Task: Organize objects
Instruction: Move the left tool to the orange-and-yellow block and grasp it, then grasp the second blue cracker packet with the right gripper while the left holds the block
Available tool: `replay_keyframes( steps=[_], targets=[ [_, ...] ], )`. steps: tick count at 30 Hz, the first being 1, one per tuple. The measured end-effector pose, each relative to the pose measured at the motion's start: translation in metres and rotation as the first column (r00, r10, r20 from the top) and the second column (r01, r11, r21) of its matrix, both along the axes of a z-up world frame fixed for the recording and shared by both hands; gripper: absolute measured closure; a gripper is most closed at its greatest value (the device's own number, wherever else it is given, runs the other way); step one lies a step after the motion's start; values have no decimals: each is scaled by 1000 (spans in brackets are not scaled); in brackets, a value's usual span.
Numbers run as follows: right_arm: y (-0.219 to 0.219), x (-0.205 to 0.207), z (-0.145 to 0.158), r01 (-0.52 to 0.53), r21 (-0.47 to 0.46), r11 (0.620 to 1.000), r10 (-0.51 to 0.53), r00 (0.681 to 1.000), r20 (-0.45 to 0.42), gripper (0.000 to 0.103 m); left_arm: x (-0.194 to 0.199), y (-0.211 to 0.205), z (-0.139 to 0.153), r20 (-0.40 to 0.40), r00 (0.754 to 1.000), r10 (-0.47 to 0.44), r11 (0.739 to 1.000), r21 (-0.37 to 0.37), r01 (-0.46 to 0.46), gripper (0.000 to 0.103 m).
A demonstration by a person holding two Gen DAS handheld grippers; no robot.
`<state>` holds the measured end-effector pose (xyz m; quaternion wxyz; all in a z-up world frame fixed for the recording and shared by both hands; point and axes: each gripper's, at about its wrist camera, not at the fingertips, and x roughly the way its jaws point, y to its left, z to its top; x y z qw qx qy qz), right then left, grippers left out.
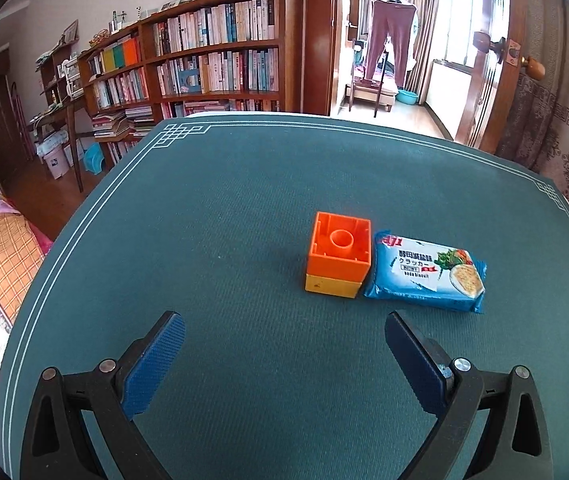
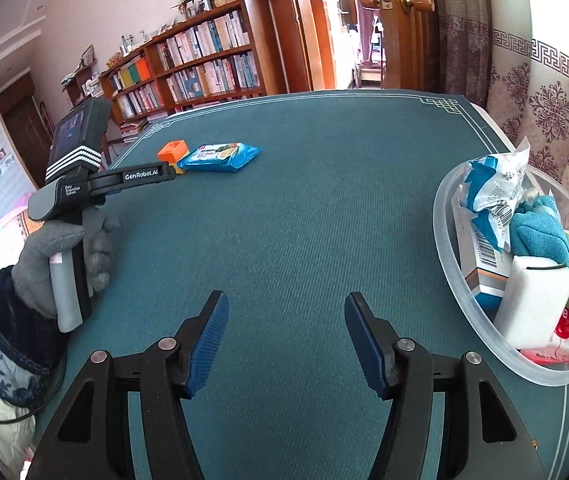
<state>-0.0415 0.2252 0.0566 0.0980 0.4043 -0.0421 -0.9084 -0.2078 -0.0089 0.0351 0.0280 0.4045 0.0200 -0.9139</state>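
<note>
Green felt tabletop (image 1: 244, 200) with white border lines, bookshelves (image 1: 212, 52) and an open doorway behind. Orange block (image 1: 339, 247) stacked on a yellow block (image 1: 330, 285), ahead of the left gripper (image 1: 284, 330) and a little to its right, touching a blue biscuit packet (image 1: 424, 272) further right. Left gripper spread wide, nothing between its pads. Right gripper (image 2: 286, 310) likewise apart and empty over bare felt. Clear plastic bowl (image 2: 450, 240) just right of the right gripper, filled with packets and a white sponge (image 2: 532, 300). Gloved hand (image 2: 64, 256) on the left gripper's handle.
</note>
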Motion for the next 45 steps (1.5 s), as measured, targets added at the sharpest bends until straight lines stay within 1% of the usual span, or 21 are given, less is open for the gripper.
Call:
replay_keyframes(
  steps=[3, 6, 7, 8, 9, 11, 12, 14, 16, 18, 20, 21, 22, 26, 31, 35, 40, 45],
  targets=[
    [-1, -5, -4, -6, 9, 1000, 6, 1000, 12, 41, -8, -4, 3, -5, 1000, 6, 999, 46, -6, 1],
    [-1, -10, -8, -6, 11, 1000, 6, 1000, 24, 41, -15, -4, 5, -21, 1000, 12, 998, 60, -11, 1],
    [-1, -11, -9, -6, 12, 1000, 6, 1000, 28, 41, -17, -4, 4, -23, 1000, 15, 998, 60, -14, 4],
    [-1, -13, -10, -8, 14, 1000, 7, 999, 32, 41, -20, -3, 2, -21, 1000, 17, 998, 59, -16, 11],
    [-2, -14, -11, -10, 16, 1000, 9, 999, 37, 41, -23, -2, 0, -14, 1000, 15, 998, 61, -14, 14],
    [-4, -16, -14, -14, 21, 1000, 13, 999, 44, 41, -27, -2, -3, -10, 1000, 10, 997, 77, -9, 26],
    [-4, -17, -15, -16, 23, 1000, 15, 999, 47, 41, -27, -1, -3, -12, 1000, 9, 997, 82, -8, 29],
    [-6, -19, -18, -21, 28, 999, 20, 998, 54, 41, -29, -1, -4, -11, 1000, 1, 995, 97, 0, 39],
    [-8, -22, -21, -26, 34, 999, 24, 998, 62, 41, -31, -4, -5, -10, 1000, -12, 993, 119, 13, 44],
    [-11, -25, -22, -31, 40, 999, 29, 997, 67, 41, -29, -6, -4, -21, 1000, -21, 990, 136, 24, 47],
    [-16, -29, -23, -42, 46, 998, 39, 997, 67, 41, -29, -8, -4, -21, 999, -32, 988, 152, 35, 55],
    [-19, -31, -23, -48, 49, 998, 45, 997, 65, 41, -29, -9, -4, -19, 999, -36, 986, 161, 38, 58],
    [-22, -34, -23, -55, 52, 997, 52, 997, 63, 41, -29, -10, -5, -18, 999, -39, 985, 168, 42, 63],
    [-38, -46, -22, -79, 54, 995, 76, 995, 57, 41, -25, -16, -2, -31, 999, -31, 982, 187, 37, 65],
    [-60, -69, -17, -114, 29, 993, 113, 993, 36, 41, -17, -20, 5, -70, 998, -3, 988, 155, 14, 70],
    [-81, -94, -12, -133, 24, 991, 133, 991, 6, 41, -14, -21, 7, -90, 996, 9, 990, 138, 4, 70],
    [-108, -123, -7, -146, 25, 989, 147, 989, -28, 41, -15, -21, 3, -89, 996, 7, 992, 125, 4, 70],
    [-127, -150, -11, -148, 42, 988, 149, 989, -22, 41, -15, -21, 2, -93, 996, 6, 994, 113, 4, 70]
  ],
)
